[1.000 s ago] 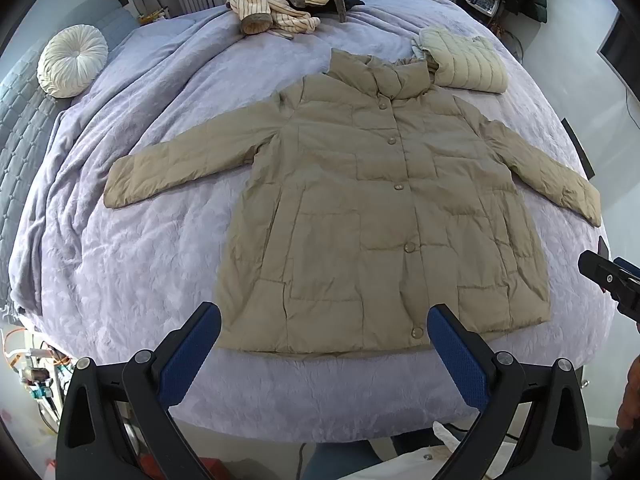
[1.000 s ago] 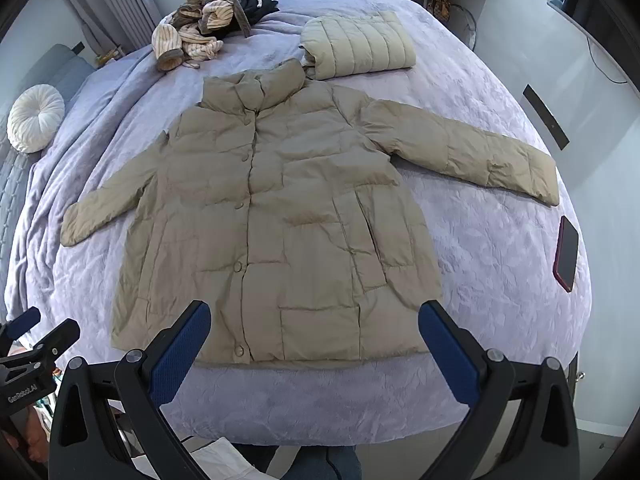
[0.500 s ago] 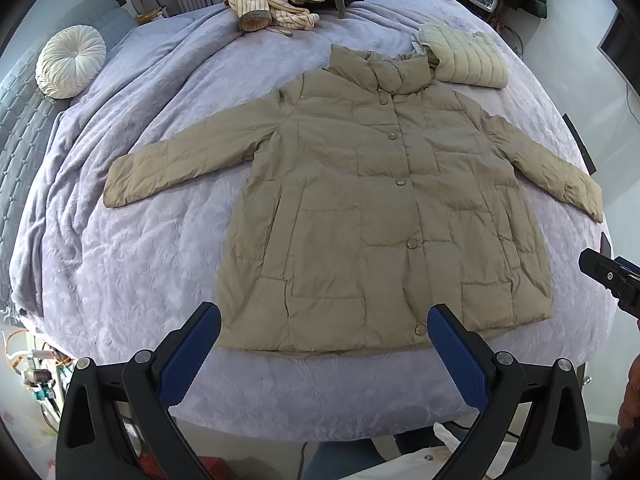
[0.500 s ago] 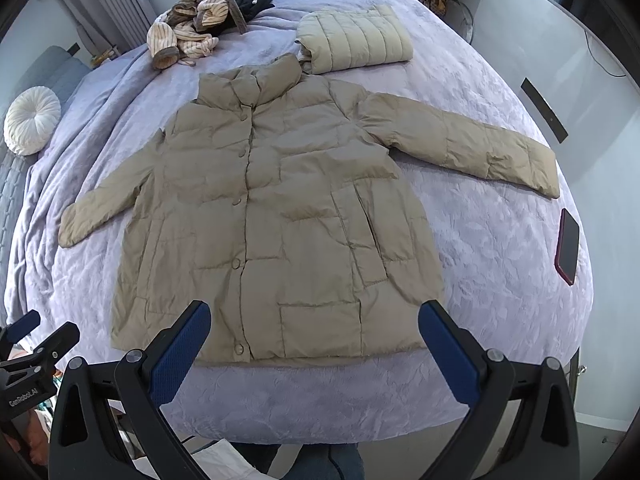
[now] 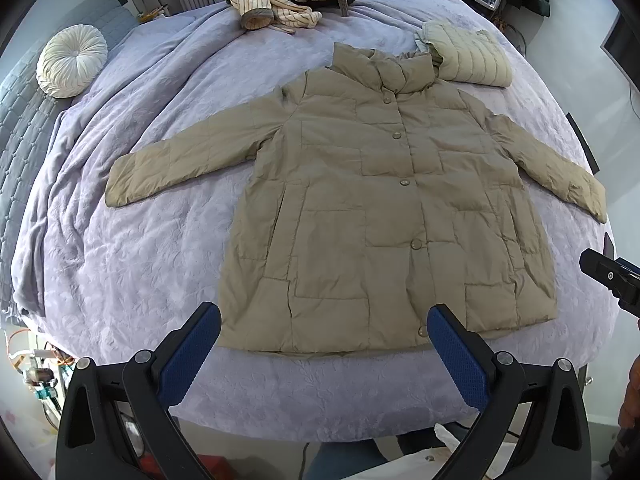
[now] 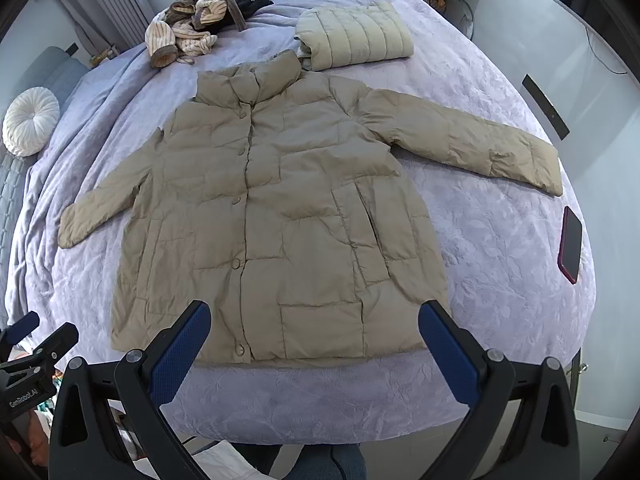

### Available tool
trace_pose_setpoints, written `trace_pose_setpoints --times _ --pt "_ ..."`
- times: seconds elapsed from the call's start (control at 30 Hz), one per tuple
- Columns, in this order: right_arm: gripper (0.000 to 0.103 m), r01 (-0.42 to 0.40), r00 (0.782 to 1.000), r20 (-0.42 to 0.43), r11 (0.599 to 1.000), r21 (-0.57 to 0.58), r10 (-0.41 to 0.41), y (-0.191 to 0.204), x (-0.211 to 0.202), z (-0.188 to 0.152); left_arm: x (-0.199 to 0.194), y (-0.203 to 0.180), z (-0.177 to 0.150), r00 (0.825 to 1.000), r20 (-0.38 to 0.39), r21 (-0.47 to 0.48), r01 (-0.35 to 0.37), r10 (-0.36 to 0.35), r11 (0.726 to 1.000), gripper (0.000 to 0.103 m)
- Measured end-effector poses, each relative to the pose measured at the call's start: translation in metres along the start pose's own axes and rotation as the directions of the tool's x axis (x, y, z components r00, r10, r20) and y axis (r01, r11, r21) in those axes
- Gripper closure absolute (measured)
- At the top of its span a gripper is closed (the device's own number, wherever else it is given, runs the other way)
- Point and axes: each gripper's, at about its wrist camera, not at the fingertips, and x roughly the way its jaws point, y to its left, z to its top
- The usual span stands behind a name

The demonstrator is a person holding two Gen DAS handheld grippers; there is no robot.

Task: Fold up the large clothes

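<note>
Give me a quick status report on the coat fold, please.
Left gripper and right gripper open, empty. Tan coat flat, buttoned, sleeves spread, unfolded. Phone beside right sleeve.

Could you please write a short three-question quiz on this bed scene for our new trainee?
1. True or false: the tan coat lies spread flat, buttoned, sleeves out.
2. What lies just past the coat's collar? A) folded pale jacket B) phone C) round cushion
3. Fill in: both the left claw and right claw are ____ and hold nothing.

Key: 1 true; 2 A; 3 open.
</note>
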Motion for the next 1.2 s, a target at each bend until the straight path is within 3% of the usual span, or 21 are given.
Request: trace_pose_setpoints --times 1.2 --pt "0.000 0.000 1.000 -0.006 1.000 -0.006 0.000 0.0052 0.0032 0.0008 -0.0002 0.0052 0.0020 1.000 0.002 -0.001 0.005 -0.005 1.000 0.000"
